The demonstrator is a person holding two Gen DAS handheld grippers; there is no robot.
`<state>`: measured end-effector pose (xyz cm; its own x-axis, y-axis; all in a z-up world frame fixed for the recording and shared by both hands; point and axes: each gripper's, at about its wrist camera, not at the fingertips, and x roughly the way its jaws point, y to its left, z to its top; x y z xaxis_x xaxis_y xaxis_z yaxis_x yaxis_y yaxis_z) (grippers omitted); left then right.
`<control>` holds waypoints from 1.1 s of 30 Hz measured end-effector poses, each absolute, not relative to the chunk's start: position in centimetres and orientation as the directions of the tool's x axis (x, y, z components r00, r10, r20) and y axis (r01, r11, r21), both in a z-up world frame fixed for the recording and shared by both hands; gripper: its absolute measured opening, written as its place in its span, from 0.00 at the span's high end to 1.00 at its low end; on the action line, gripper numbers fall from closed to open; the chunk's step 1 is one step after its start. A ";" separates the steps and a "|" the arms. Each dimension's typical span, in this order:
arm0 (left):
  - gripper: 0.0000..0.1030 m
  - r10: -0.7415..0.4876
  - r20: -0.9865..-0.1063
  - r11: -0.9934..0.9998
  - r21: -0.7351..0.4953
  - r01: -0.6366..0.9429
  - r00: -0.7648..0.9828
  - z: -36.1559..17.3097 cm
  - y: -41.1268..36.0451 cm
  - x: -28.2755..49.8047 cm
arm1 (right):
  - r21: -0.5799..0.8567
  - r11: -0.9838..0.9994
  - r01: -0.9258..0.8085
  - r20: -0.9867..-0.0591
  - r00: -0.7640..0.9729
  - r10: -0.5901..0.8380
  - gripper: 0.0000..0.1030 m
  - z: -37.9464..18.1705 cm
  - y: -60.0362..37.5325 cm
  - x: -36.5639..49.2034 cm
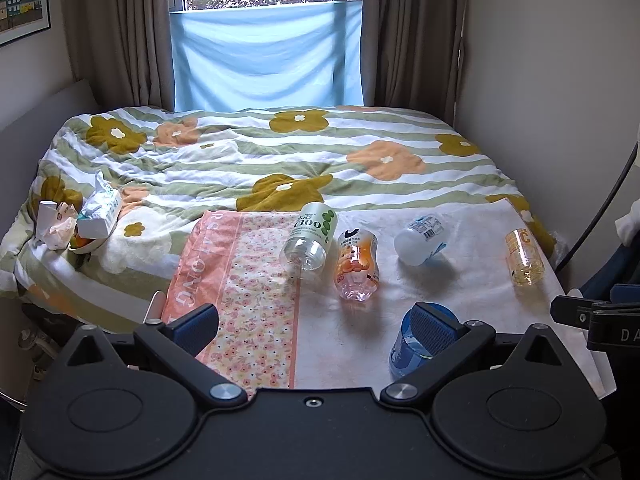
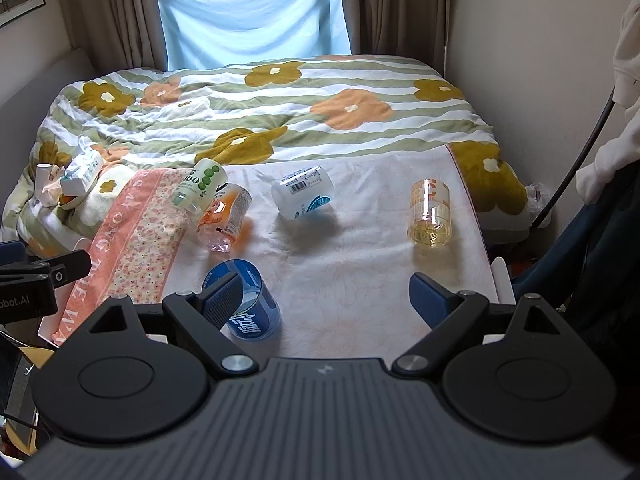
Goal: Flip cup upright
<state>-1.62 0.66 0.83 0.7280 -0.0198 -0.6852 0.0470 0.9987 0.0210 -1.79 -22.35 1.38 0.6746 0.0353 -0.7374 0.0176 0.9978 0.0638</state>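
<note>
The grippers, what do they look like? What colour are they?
Both are mostly black plastic. The left gripper has a smooth body with two big round discs, silver screws on angled black arms, and dark blue ridged pads. The right gripper looks the same, but its body is grey and ribbed with a small logo. No sleeves show.
</note>
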 end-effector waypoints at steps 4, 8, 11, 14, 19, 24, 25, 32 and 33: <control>0.00 -0.019 -0.684 0.999 0.021 0.046 0.729 0.9 0.6 -1.6 | 0.062 0.998 0.017 -0.737 0.675 0.034 0.00 1.4 -22.4 -1.7; 0.00 -0.018 -0.684 0.999 0.024 0.046 0.729 0.9 0.6 -1.6 | 0.062 0.998 0.018 -0.738 0.674 0.034 0.00 1.4 -22.3 -1.7; 0.00 -0.019 -0.686 0.999 0.022 0.048 0.727 0.9 0.7 -1.5 | 0.062 0.998 0.018 -0.738 0.674 0.034 0.00 1.4 -22.3 -1.7; 0.00 -0.019 -0.688 0.999 0.024 0.049 0.725 0.9 0.7 -1.4 | 0.061 0.998 0.020 -0.741 0.671 0.032 0.00 1.3 -22.6 -1.6; 0.00 -0.016 -0.687 0.998 0.031 0.052 0.726 0.8 0.8 -1.4 | 0.062 0.998 0.021 -0.742 0.670 0.032 0.00 1.2 -22.8 -1.6; 0.00 -0.018 -0.688 0.998 0.029 0.052 0.726 0.7 0.8 -1.4 | 0.059 0.998 0.021 -0.741 0.671 0.030 0.00 1.2 -22.6 -1.5; 0.00 -0.017 -0.687 0.998 0.030 0.052 0.726 0.7 0.9 -1.4 | 0.059 0.998 0.021 -0.741 0.671 0.030 0.00 1.2 -22.6 -1.5; 0.00 -0.012 -0.685 0.998 0.035 0.049 0.729 0.8 0.9 -1.3 | 0.058 0.998 0.020 -0.740 0.671 0.029 0.00 1.2 -22.5 -1.6; 0.00 -0.011 -0.683 0.998 0.035 0.048 0.730 0.7 0.9 -1.4 | 0.058 0.998 0.021 -0.740 0.672 0.029 0.00 1.2 -22.5 -1.6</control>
